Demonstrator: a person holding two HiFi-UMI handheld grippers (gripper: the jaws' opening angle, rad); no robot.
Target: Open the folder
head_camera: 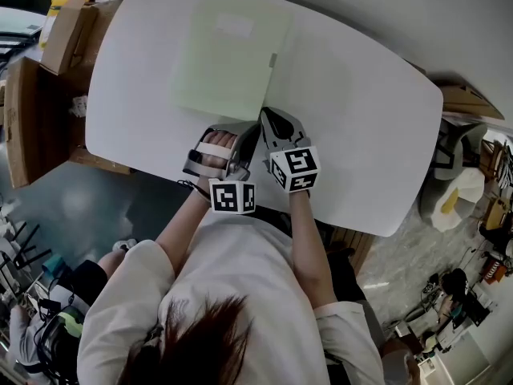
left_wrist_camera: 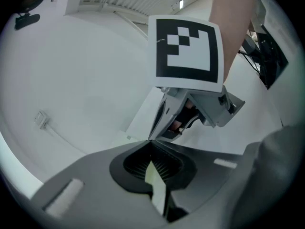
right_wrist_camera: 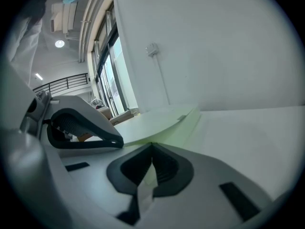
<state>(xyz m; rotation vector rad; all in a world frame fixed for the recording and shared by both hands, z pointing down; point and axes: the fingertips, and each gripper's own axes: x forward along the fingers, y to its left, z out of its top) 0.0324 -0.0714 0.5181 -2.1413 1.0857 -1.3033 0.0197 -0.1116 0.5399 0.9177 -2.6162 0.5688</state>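
A pale green folder (head_camera: 228,58) lies flat on the white table (head_camera: 361,119), with a small tab (head_camera: 273,59) on its right edge. Both grippers meet at its near right corner. My left gripper (head_camera: 253,127) is shut, and a strip of pale green folder (left_wrist_camera: 156,178) sits pinched between its jaws (left_wrist_camera: 151,149). My right gripper (head_camera: 265,114) is shut on the folder's edge too (right_wrist_camera: 152,147), and the folder (right_wrist_camera: 162,120) stretches away just beyond it. Which layer each gripper holds I cannot tell. Each gripper shows in the other's view: the right one (left_wrist_camera: 188,49), the left one (right_wrist_camera: 81,128).
Cardboard boxes (head_camera: 68,30) and a wooden bench (head_camera: 24,119) stand left of the table. A chair (head_camera: 453,147) and clutter sit at the right. A wall with a small socket (right_wrist_camera: 151,49) rises behind the table. The near table edge (head_camera: 337,219) runs close to the person.
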